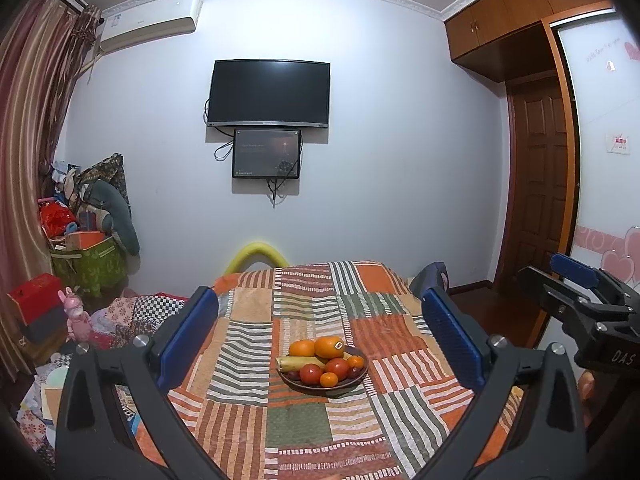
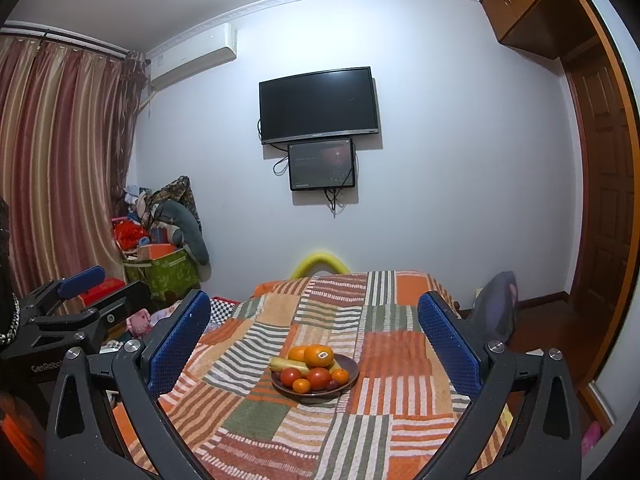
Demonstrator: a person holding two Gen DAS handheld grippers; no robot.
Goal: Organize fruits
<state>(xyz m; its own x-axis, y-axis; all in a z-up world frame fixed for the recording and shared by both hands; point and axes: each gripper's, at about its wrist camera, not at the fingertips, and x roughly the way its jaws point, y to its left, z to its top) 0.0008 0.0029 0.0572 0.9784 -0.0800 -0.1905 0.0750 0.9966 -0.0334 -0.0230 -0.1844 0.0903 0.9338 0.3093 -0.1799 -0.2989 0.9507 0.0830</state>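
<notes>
A brown plate (image 1: 325, 387) (image 2: 353, 367) sits mid-table on a striped patchwork cloth (image 1: 296, 420) (image 2: 260, 416). It holds two large oranges, one with a sticker (image 1: 329, 346) (image 2: 319, 355), a banana (image 1: 298, 363) (image 2: 287, 365), red tomatoes (image 1: 311, 373) (image 2: 319, 378), small tangerines (image 1: 329, 379) (image 2: 301, 385) and dark plums. My left gripper (image 1: 319, 300) (image 2: 106, 286) hangs open above the near table, short of the plate. My right gripper (image 2: 314, 302) (image 1: 544, 274) is open too, beside the left one. Neither holds anything.
A pile of bags and boxes (image 1: 88, 248) fills the left corner by the curtain (image 2: 60, 168). A chair back (image 2: 500, 304) stands at the table's far right, and a yellow foam tube (image 1: 256, 254) at its far edge. A TV (image 1: 270, 94) hangs on the wall.
</notes>
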